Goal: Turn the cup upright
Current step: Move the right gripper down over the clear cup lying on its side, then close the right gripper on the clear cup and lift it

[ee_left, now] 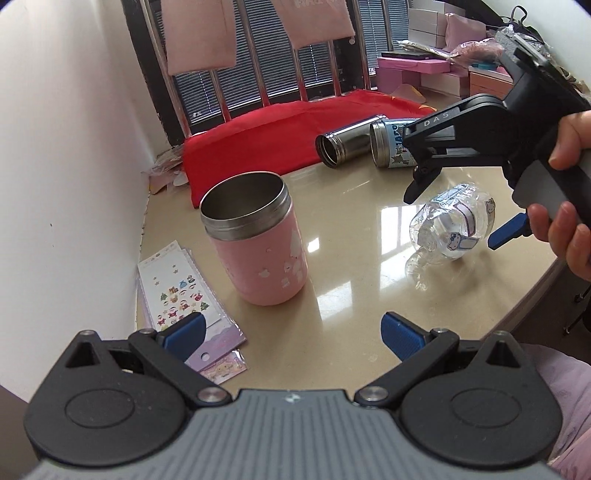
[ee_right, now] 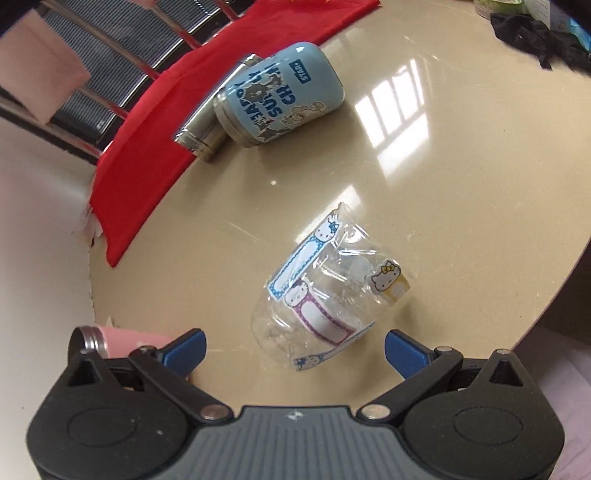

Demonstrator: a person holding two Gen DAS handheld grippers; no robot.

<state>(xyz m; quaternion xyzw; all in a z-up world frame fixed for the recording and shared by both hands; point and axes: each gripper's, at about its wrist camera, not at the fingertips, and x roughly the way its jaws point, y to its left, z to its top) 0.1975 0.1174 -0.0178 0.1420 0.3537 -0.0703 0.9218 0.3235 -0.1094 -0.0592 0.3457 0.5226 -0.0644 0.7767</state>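
Observation:
A pink steel cup [ee_left: 258, 240] stands upright on the beige table [ee_left: 351, 314], just ahead of my open, empty left gripper [ee_left: 291, 336]. Its rim also shows at the lower left of the right wrist view [ee_right: 110, 343]. A clear plastic cup with cat stickers [ee_right: 325, 295] lies on its side; it also shows in the left wrist view [ee_left: 450, 230]. My right gripper [ee_right: 293, 350] is open and empty, hovering just above and short of that clear cup. A blue printed cup [ee_right: 280, 99] and a bare steel cup [ee_right: 201, 134] lie on their sides at the far edge.
A red cloth [ee_left: 280, 140] lies behind the table against a window grille. Sticker sheets [ee_left: 181, 295] lie at the table's left edge by the white wall. Pink boxes [ee_left: 417, 68] stand at the back right. Dark cloth [ee_right: 535, 33] lies at the far right.

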